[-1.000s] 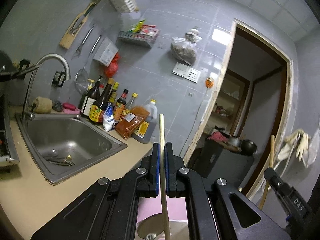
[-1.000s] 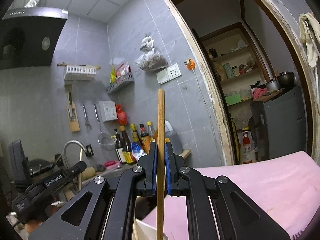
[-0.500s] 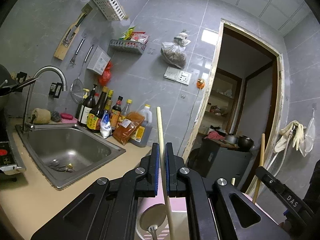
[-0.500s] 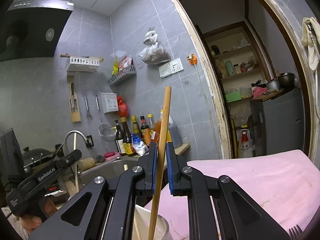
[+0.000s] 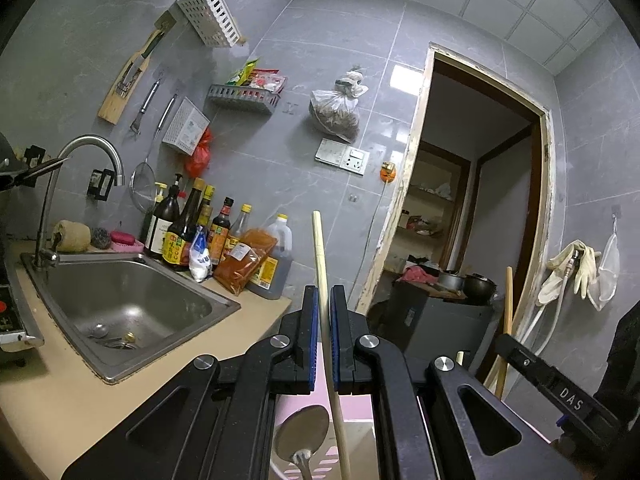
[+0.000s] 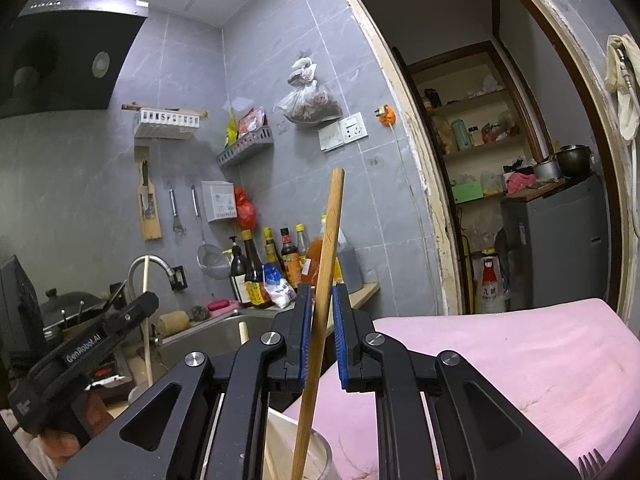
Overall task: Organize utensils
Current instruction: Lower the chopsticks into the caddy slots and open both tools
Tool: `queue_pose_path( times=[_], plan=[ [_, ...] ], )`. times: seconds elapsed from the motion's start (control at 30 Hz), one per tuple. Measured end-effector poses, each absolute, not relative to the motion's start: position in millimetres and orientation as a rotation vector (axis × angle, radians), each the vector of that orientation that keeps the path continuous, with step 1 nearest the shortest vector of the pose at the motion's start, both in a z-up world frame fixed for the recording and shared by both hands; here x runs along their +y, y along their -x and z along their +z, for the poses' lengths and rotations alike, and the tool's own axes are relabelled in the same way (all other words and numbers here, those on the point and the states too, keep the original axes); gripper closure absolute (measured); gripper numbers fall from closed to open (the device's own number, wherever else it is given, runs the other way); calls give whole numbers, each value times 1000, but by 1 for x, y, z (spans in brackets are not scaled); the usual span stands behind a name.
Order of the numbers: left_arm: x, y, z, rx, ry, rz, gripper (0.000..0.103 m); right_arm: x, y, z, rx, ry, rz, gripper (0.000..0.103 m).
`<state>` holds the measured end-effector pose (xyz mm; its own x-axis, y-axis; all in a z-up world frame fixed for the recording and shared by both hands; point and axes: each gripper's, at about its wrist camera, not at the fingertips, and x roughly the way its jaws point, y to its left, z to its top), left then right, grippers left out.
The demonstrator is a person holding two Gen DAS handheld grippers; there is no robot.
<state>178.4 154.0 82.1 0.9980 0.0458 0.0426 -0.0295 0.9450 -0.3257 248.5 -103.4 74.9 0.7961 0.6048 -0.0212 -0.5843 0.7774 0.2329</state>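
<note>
My left gripper (image 5: 324, 300) holds a pale chopstick (image 5: 320, 252) upright between its blue pads, with a narrow gap showing. Below it a metal spoon (image 5: 302, 434) stands in a white holder (image 5: 316, 468). My right gripper (image 6: 322, 300) has its jaws slightly apart around a brown wooden chopstick (image 6: 330, 240). That chopstick leans left, touches the left pad, and its lower end sits in a white holder cup (image 6: 320, 452). The right gripper also shows in the left wrist view (image 5: 560, 392), and the left gripper in the right wrist view (image 6: 92, 344).
A pink cloth (image 6: 500, 360) covers the surface at right, with a fork tip (image 6: 590, 462) at its corner. A steel sink (image 5: 120, 304) and faucet (image 5: 80, 184) sit left, sauce bottles (image 5: 192, 232) behind. A doorway (image 5: 472, 200) opens at right.
The right jaws have opened a little and the brown chopstick has tilted left, its lower end in the cup. The left gripper has tilted up; the spoon and holder now show beneath it.
</note>
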Motion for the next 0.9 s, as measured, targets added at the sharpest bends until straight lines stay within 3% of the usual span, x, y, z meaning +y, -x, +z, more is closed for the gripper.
queue_pose_path(
  times=[0.53, 0.9],
  plan=[
    [148, -174, 86, -153, 299, 124, 101, -92, -245, 72, 94, -168, 665, 94],
    [150, -183, 79, -77, 291, 80, 100, -93, -245, 71, 97, -172, 663, 94]
  ],
)
